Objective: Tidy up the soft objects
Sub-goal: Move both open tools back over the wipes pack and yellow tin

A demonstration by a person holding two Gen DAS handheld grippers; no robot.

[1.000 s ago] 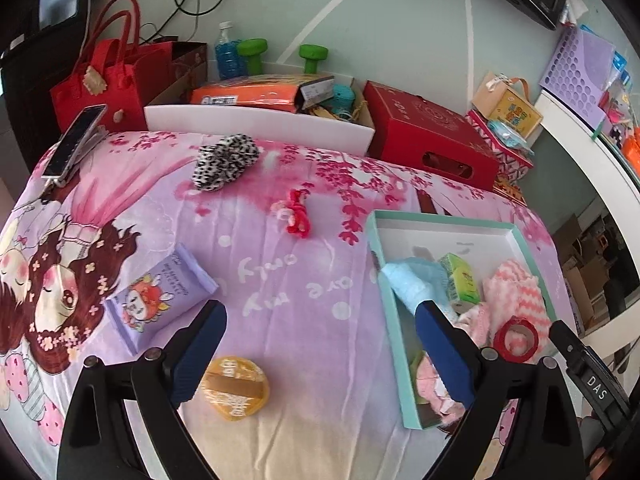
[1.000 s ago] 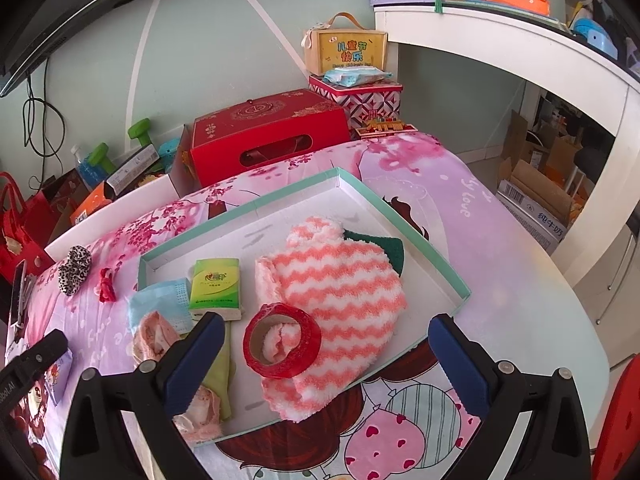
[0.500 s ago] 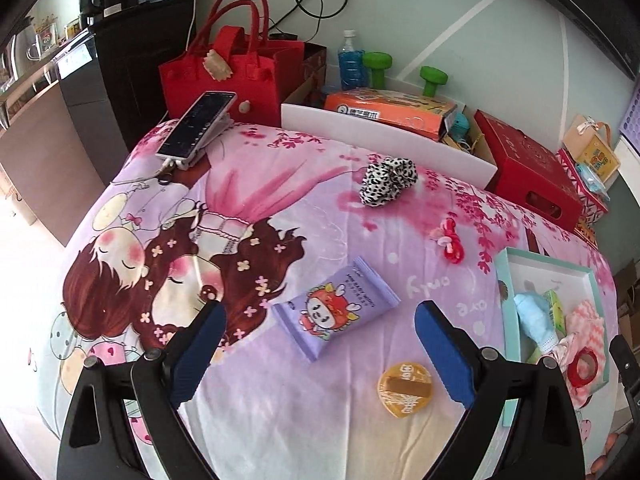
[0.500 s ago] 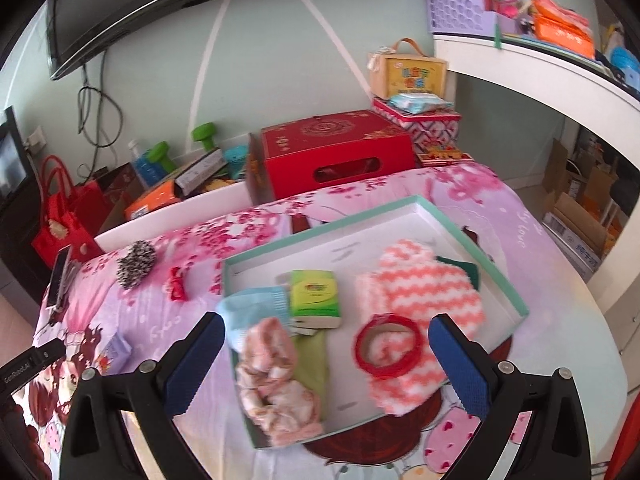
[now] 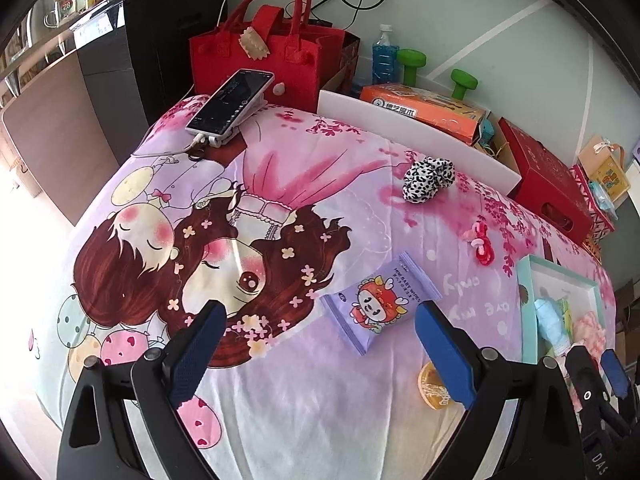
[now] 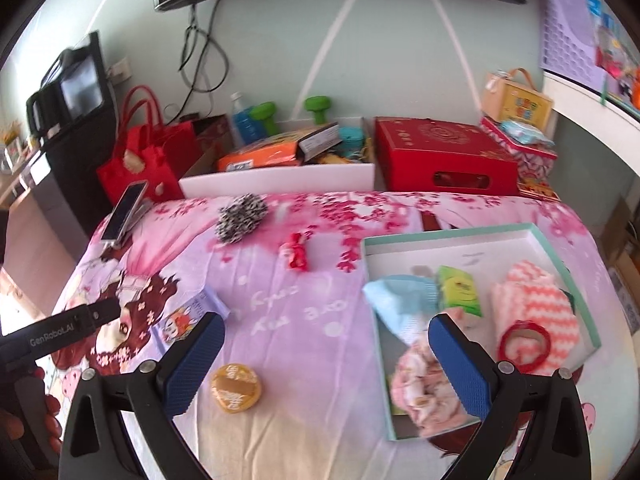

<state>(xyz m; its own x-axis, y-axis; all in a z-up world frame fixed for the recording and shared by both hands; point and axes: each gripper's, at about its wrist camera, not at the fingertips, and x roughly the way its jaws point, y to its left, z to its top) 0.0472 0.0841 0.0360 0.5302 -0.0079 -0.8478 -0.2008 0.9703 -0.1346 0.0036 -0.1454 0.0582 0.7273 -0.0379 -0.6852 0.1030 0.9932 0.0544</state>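
A teal-rimmed white tray (image 6: 448,237) lies on the right of the cartoon-print bed cover; it holds a blue cloth (image 6: 400,300), a green tissue pack (image 6: 458,290), a pink striped towel (image 6: 536,304), a red ring (image 6: 524,345) and a pink bundle (image 6: 420,384). Outside the tray lie a spotted scrunchie (image 5: 428,179), a red hair tie (image 5: 482,242), a purple wipes pack (image 5: 380,304) and an orange disc (image 6: 235,387). My left gripper (image 5: 320,354) hovers open above the wipes pack. My right gripper (image 6: 326,364) is open and holds nothing, between disc and tray.
A phone (image 5: 230,102) on a stand sits at the far left of the cover. Behind the bed stand a red felt bag (image 5: 266,60), a white bin (image 6: 276,179) with an orange box, green dumbbells, a red gift box (image 6: 444,156) and a dark cabinet.
Both views have swung left: the left gripper moved from beside the tray to over the wipes pack, and the right gripper pulled back from over the tray toward the cover's middle.
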